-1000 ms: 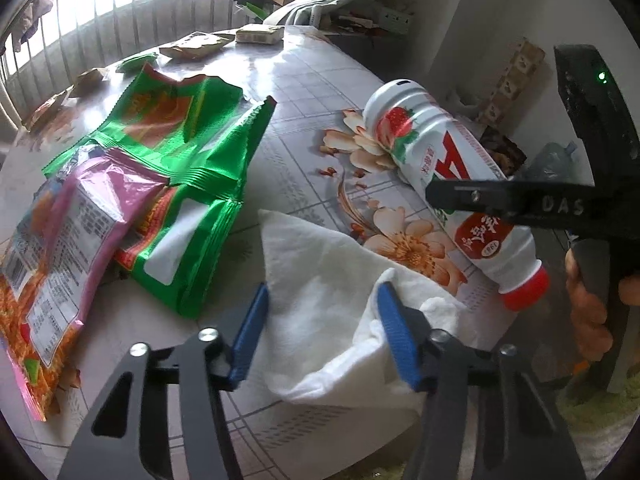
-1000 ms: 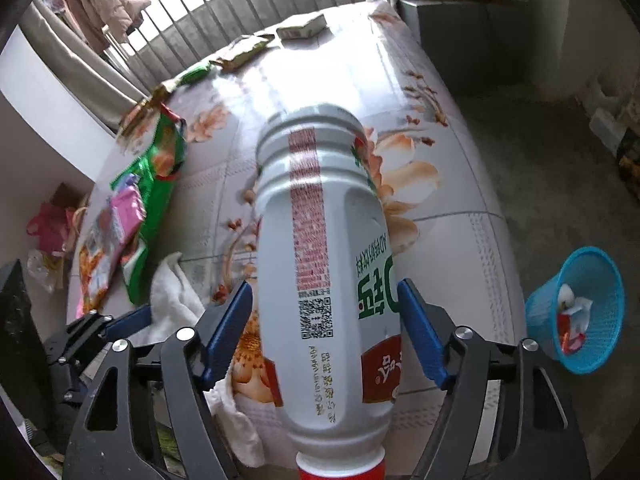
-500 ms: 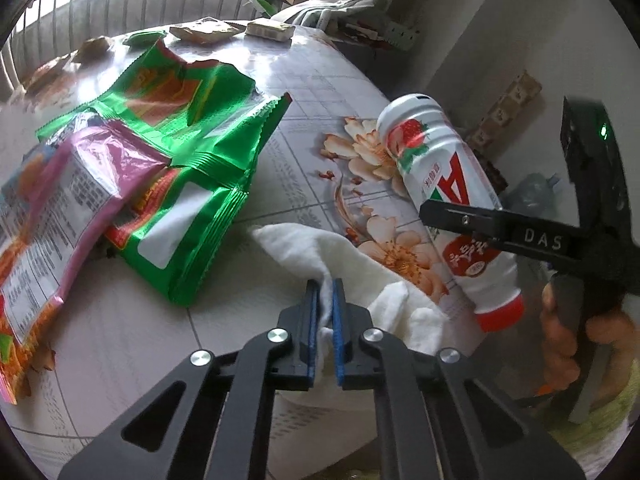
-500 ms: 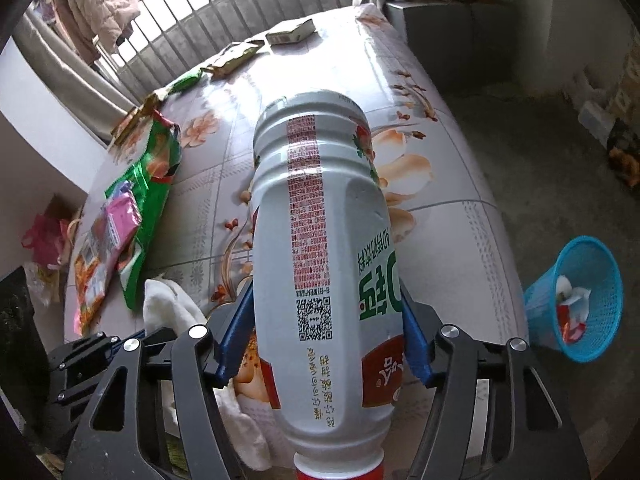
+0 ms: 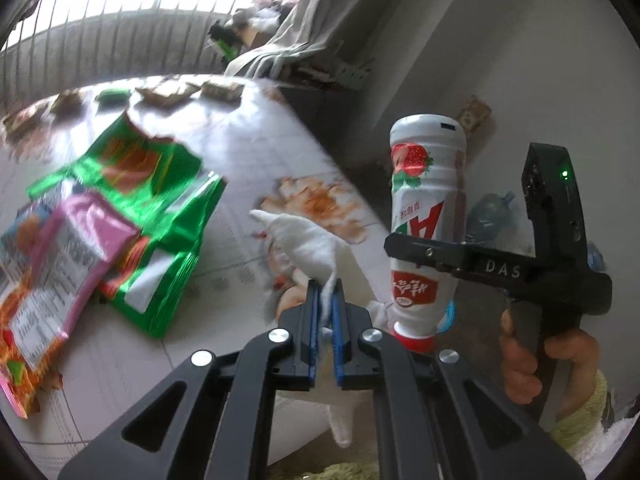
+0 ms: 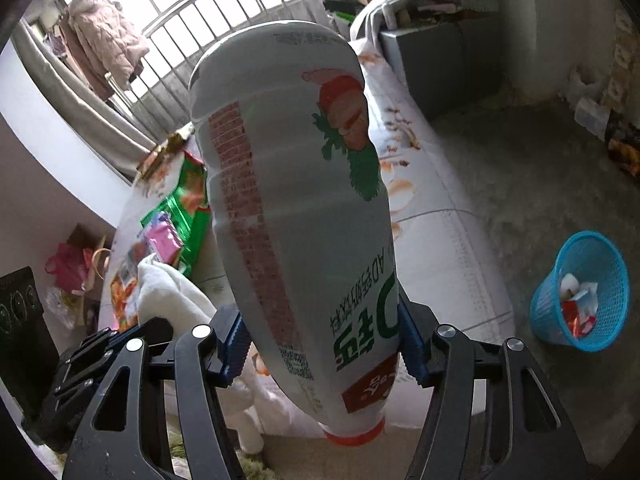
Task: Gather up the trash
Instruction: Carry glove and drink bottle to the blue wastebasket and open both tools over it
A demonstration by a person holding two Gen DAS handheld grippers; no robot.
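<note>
My left gripper (image 5: 326, 284) is shut on a white crumpled tissue (image 5: 308, 240), which hangs lifted above the table's near edge. A white drink bottle (image 6: 296, 200) with a strawberry label and red cap is pinched between the blue pads of my right gripper (image 6: 320, 344). It is raised off the table, cap end down. In the left wrist view the bottle (image 5: 424, 184) stands to the right of the tissue, with a hand on the right gripper's handle. The tissue (image 6: 168, 292) also shows left of the bottle in the right wrist view.
Green snack bags (image 5: 152, 200) and a pink packet (image 5: 72, 248) lie on the floral table (image 5: 248, 128) at left, with small wrappers along its far edge. A blue mesh basket (image 6: 580, 300) holding some trash stands on the floor right of the table.
My left gripper shut on the tissue and lifted it. My right gripper closed on the bottle and raised it off the table, tilting it more upright with the cap down.
</note>
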